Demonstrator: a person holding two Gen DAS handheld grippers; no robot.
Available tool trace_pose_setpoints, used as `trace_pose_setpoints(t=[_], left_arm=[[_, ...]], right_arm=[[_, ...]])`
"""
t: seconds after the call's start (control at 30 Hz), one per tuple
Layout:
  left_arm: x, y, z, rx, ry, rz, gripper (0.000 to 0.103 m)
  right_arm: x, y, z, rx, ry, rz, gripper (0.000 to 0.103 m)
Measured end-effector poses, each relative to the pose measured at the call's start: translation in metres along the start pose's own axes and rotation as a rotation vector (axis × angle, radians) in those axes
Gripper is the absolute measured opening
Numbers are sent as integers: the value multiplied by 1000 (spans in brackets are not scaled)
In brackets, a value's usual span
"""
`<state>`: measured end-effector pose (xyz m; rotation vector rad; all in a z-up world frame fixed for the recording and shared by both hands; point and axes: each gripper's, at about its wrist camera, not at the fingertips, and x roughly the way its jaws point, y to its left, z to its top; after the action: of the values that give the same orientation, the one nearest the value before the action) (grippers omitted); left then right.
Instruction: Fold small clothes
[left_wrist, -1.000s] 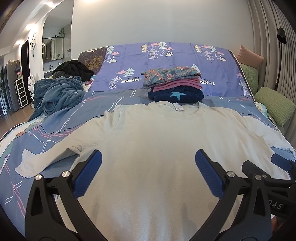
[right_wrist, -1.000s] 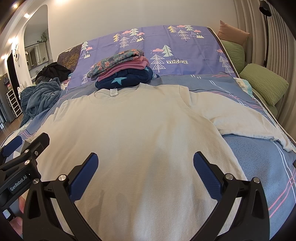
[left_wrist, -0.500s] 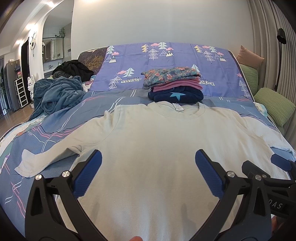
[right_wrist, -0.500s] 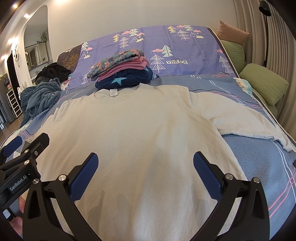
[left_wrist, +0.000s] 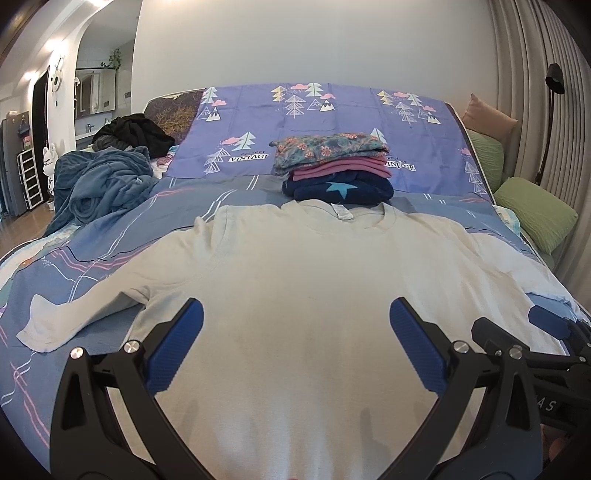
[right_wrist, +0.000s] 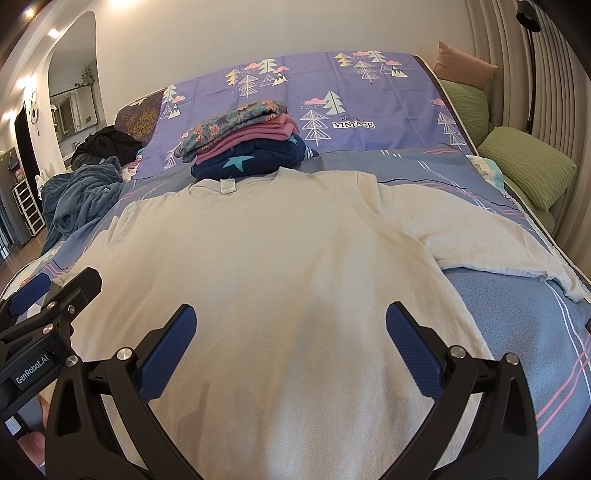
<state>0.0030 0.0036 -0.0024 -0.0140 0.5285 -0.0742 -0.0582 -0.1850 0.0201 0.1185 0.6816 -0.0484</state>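
Shirt (left_wrist: 295, 295), pale, long-sleeved, spread flat on the bed (right_wrist: 517, 314). Left tool (left_wrist: 295, 328) and right tool (right_wrist: 290, 328) hover over its hem, jaws apart, empty. Risks: pinching the bedsheet with the hem; dragging the sleeves askew. Beyond the collar, folded stack (left_wrist: 334, 170) sits close; a forward fold may nudge it.

A stack of folded clothes (left_wrist: 334, 168) is blocking the frame's upper centre; bare bedsheet (right_wrist: 517, 314) is lying open lower right.
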Motion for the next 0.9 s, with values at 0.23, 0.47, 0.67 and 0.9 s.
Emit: trace_pose_setpoints(t=[0.23,0.47,0.67,0.9], left_arm=[[3,8,0,-39,15,-10,101],[8,68,-6,-329,31,-128,101],[4,149,-23,-652,2,-164,101],[1,250,-45,-843,50,-183,96]], right_arm=[[0,-1,0,6,0,4,102],[4,-6,0,34,17,27,102],[7,-13,0,75,26,61,102],[8,-17,-1,102,30,93,102]])
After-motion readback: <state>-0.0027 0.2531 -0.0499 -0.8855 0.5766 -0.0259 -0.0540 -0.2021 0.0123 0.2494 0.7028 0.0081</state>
